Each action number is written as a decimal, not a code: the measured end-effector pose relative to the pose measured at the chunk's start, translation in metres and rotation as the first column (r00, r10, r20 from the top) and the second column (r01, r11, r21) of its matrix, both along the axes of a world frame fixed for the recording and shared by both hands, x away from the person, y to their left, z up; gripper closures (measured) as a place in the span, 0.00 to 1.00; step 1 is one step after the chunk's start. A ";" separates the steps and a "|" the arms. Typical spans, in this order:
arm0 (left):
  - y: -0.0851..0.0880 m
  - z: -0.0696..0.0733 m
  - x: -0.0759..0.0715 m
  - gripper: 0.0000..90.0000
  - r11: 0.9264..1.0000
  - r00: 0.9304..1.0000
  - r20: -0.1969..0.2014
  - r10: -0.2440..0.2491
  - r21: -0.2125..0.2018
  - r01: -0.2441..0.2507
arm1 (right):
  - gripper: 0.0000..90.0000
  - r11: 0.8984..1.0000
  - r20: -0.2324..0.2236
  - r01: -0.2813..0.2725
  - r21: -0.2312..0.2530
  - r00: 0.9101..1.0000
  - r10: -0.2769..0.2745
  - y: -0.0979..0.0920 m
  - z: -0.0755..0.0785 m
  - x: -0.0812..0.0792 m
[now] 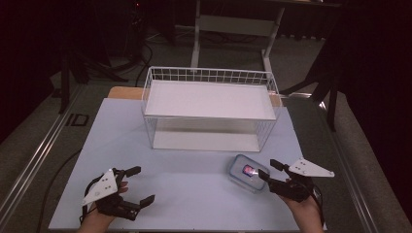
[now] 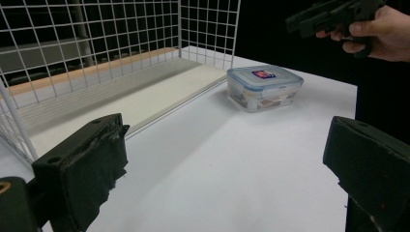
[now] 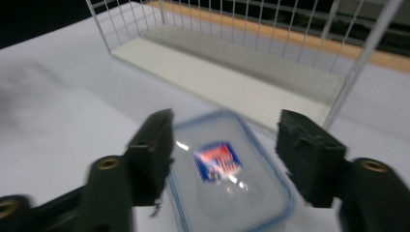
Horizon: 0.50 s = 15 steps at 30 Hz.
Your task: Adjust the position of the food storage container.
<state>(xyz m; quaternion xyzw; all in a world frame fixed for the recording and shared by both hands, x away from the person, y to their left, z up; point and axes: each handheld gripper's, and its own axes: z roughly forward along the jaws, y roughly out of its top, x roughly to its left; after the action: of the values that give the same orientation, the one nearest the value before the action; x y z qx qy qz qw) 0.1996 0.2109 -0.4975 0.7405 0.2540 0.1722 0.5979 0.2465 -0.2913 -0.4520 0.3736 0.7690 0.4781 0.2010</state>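
A clear plastic container (image 1: 245,171) with a blue-rimmed lid and a red-and-blue label lies on the pale table, right of centre near the front. My right gripper (image 1: 268,168) is at its right end. In the right gripper view its jaws straddle the container (image 3: 227,183), one pad (image 3: 152,150) at the lid's edge and the other (image 3: 307,154) clear of it, so the gripper (image 3: 225,130) is open. My left gripper (image 1: 141,184) rests open and empty at the front left. From the left gripper view the container (image 2: 263,87) sits far beyond the jaws (image 2: 227,145).
A white wire basket (image 1: 209,73) with a white board on top and a white floor stands at the table's back centre, its open side facing me. The table's right edge (image 1: 306,160) runs close beside my right hand. A desk frame stands on the floor behind.
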 end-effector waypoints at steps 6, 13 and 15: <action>0.000 0.000 0.000 0.03 1.000 1.000 0.001 0.001 0.003 -0.001 | 0.55 0.999 -0.042 0.024 -0.022 0.999 -0.025 -0.012 -0.014 -0.003; -0.002 0.000 0.000 0.03 1.000 1.000 -0.001 -0.004 0.006 0.004 | 0.71 0.995 -0.086 0.055 -0.082 0.994 -0.062 -0.026 -0.037 -0.004; -0.002 0.000 0.001 0.03 1.000 1.000 -0.001 -0.004 0.007 0.004 | 0.74 0.995 -0.097 0.055 -0.083 0.993 -0.063 -0.027 -0.040 -0.003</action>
<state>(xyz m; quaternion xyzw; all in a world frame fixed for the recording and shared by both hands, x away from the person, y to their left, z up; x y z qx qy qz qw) 0.2002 0.2091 -0.4979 0.7433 0.2522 0.1714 0.5954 0.2432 -0.3185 -0.4917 0.4112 0.7852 0.4216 0.1912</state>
